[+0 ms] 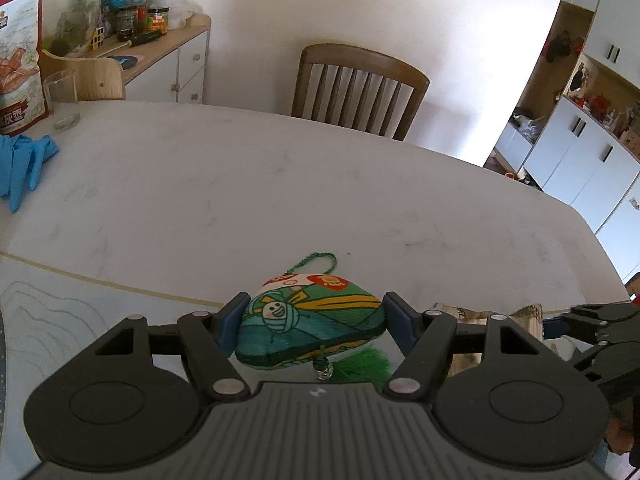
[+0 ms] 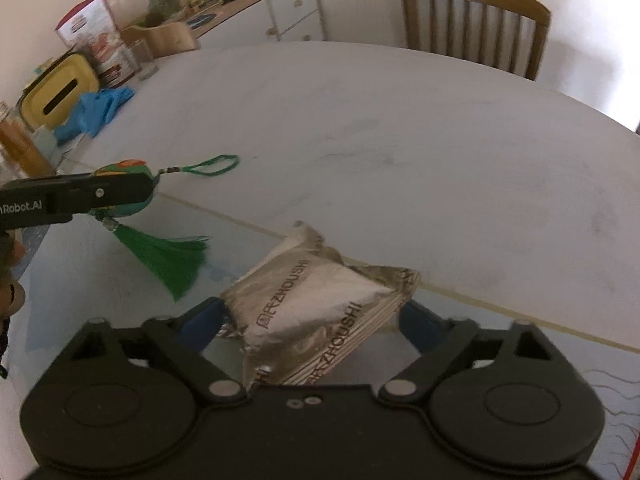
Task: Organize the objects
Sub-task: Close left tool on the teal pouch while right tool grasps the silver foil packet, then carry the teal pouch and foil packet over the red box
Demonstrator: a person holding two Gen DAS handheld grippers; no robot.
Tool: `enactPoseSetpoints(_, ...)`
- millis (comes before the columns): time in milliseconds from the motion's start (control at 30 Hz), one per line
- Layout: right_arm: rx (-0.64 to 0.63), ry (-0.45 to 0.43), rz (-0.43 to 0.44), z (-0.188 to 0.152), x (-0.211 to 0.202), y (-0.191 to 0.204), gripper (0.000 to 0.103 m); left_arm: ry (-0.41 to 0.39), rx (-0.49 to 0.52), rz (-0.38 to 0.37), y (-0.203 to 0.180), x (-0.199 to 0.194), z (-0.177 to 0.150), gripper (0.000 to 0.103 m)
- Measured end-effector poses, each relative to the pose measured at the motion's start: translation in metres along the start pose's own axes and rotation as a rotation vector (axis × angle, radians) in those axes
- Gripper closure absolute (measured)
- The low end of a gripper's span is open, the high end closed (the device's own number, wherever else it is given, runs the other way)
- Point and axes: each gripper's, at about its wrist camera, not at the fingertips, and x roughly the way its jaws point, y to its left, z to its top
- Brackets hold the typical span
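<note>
My left gripper (image 1: 314, 312) is shut on a green embroidered sachet (image 1: 310, 322) with a cartoon face, a green cord loop and a green tassel (image 1: 366, 366). It holds the sachet just above the white table (image 1: 280, 184). In the right wrist view the left gripper (image 2: 150, 184) holds the sachet (image 2: 120, 170) in the air, with the tassel (image 2: 168, 258) hanging. My right gripper (image 2: 310, 312) is shut on a silver foil packet (image 2: 316, 304) printed ZHOUSHI, tilted, near the table's front edge. The packet (image 1: 472, 316) shows at right in the left wrist view.
Blue gloves (image 1: 24, 164), a glass (image 1: 64, 100) and a red snack bag (image 1: 20, 60) sit at the far left. A yellow box (image 2: 60, 94) stands by them. A wooden chair (image 1: 356, 88) stands behind the table. A cluttered sideboard (image 1: 160, 60) is at the back left.
</note>
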Motion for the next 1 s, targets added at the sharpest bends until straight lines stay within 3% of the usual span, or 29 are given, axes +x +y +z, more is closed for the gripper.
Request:
enactPoseSetpoints(167,-0.034,-0.004,0.002,0.001,-0.005,0.009,0.043,0.000,0.001,-0.013,-0.002,-0.004,-0.002,0.032)
enactPoseSetpoints(233,-0.030,-0.007,0.005,0.002,-0.008,0.008,0.047,0.000,0.005,-0.017,-0.005,-0.008,-0.004,0.032)
enactPoseSetpoints(500,0.019,-0.073,0.002,-0.004,-0.041,0.003,0.050,-0.013,0.045,-0.038,-0.022,-0.027,-0.003,0.032)
enactPoseSetpoints(1000,0.099,-0.207,0.024,-0.039,-0.150,0.008,0.050,-0.046,0.147,-0.140,-0.090,-0.092,0.001,0.031)
